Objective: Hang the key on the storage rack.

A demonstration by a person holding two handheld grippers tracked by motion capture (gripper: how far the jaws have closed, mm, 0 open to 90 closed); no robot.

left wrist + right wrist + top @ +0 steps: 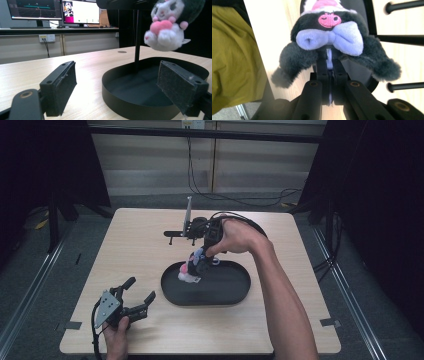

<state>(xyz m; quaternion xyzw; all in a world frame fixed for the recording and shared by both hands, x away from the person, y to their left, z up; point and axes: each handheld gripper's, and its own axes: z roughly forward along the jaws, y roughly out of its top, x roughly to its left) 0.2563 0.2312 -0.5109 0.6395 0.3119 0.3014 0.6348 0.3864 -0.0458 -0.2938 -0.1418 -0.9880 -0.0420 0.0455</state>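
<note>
A small plush toy (189, 271) with a black hood, white body, pink heart and lilac bow hangs over the left end of a black oval tray (240, 292). My right gripper (201, 259) points down and is shut on a thin lilac strap at the back of the toy's hood (329, 37), with the jaws (331, 67) pinched together. In the left gripper view the plush toy (166, 27) floats above the tray (130, 100). My left gripper (139, 289) rests low at the table's front left, open and with nothing in it (117, 67).
A black metal stand (187, 227) with a thin upright rod stands behind the tray; its pole (137, 37) rises past the tray's far side. Cables trail from the right gripper. Monitors and a wall socket sit far off. An olive garment (234, 57) is at the table's edge.
</note>
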